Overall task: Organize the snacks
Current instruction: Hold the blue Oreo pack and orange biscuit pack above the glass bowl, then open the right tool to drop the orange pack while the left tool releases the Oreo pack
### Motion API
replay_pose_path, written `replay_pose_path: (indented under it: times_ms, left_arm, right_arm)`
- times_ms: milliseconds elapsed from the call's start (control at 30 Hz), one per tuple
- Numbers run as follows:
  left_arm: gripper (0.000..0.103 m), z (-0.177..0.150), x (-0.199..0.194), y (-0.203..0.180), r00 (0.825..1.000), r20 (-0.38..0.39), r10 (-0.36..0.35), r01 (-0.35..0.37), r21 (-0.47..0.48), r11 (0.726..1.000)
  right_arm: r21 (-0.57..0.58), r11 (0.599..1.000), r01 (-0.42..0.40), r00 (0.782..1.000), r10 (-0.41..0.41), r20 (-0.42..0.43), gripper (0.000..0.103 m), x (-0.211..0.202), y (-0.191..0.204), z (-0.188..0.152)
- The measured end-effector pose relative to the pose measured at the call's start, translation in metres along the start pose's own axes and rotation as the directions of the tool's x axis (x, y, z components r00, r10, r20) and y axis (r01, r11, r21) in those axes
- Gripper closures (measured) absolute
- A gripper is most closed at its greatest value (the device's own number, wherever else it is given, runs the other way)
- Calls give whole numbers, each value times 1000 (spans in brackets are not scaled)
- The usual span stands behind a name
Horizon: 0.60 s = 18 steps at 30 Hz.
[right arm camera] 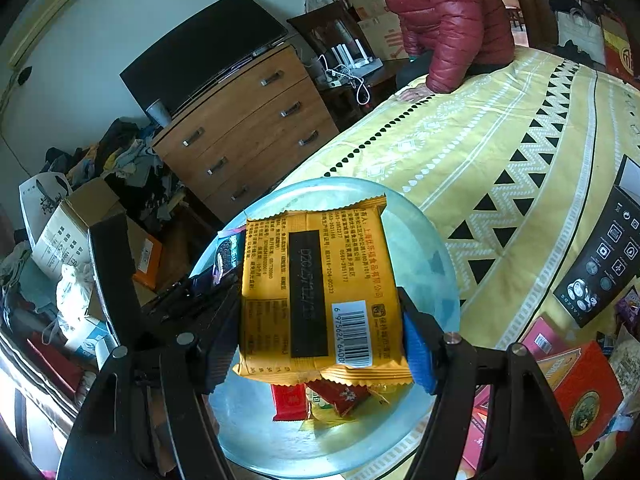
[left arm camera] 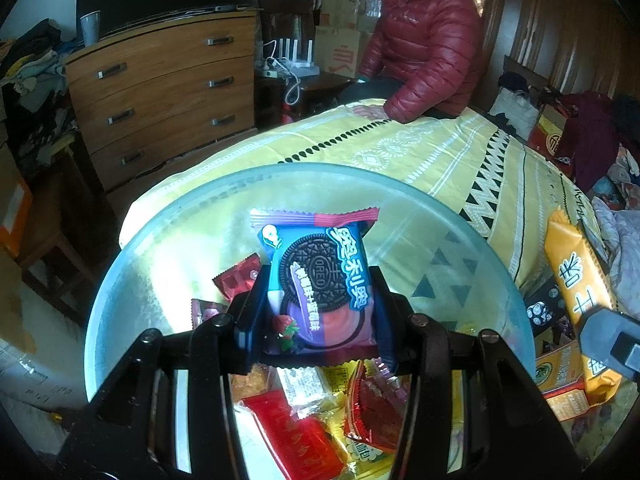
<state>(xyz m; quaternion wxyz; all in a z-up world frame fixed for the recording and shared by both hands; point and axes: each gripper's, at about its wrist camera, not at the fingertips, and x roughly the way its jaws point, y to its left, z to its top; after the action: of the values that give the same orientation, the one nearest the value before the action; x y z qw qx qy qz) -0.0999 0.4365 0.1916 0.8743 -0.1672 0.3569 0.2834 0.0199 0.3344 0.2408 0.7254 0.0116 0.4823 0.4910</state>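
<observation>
While the left gripper (left arm camera: 320, 312) hangs above the big frosted glass bowl (left arm camera: 168, 232), its two pads are clamped on the sides of a blue Oreo packet (left arm camera: 320, 280), which stands upright between them, printed face to the camera, clear of the sweets below. Under it, inside the bowl, lie small wrapped snacks: a red foil candy (left arm camera: 236, 280) to the left, a long red packet (left arm camera: 296, 436) and a crumpled red wrapper (left arm camera: 372, 408) lower down. Off to the right in that same view an orange packet (left arm camera: 576, 280) hangs in the other gripper's grip, beside the bowl's rim. Across the yellow patterned bedspread (left arm camera: 420, 148) a person in a red puffer jacket (left arm camera: 424, 48) sits with a hand flat on the cloth, and a wooden chest of drawers (left arm camera: 160, 92) stands behind. From the right wrist, the right gripper (right arm camera: 320, 320) is closed on that orange packet (right arm camera: 320, 288), back side up with its barcode showing, held over the glass bowl (right arm camera: 432, 256); red and yellow wrapped snacks (right arm camera: 328, 400) rest on the bowl's bottom beneath it. The left gripper (right arm camera: 224, 276) and its Oreo packet (right arm camera: 225, 258) peek out just left of the orange packet, and a black box (right arm camera: 600, 264) lies on the bedspread (right arm camera: 480, 152) to the right.
</observation>
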Motion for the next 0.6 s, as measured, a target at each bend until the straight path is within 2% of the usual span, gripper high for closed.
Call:
replay_pose_path:
  times_ms: [67, 233, 400, 533, 600]
  left_arm:
    - [55, -1, 1, 1, 1000, -5, 15, -15, -2, 1000]
    - [26, -1, -4, 3, 999, 18, 48, -48, -9, 999]
    - [18, -3, -14, 1, 998, 55, 42, -42, -12, 999]
    - [18, -5, -36, -11, 995, 101, 3, -4, 12, 1000]
    - [18, -8, -52, -26, 990, 141, -25, 19, 50, 999]
  right_arm:
    - [3, 1000, 0, 1000, 0, 3, 27, 2, 0, -1]
    - [15, 1000, -3, 1000, 2, 24, 22, -3, -3, -2]
    - [12, 999, -29, 998, 28, 61, 21, -23, -3, -10]
    - [9, 999, -44, 992, 42, 116, 19, -58, -9, -38]
    - [10, 1000, -22, 990, 21, 140, 18, -79, -19, -61]
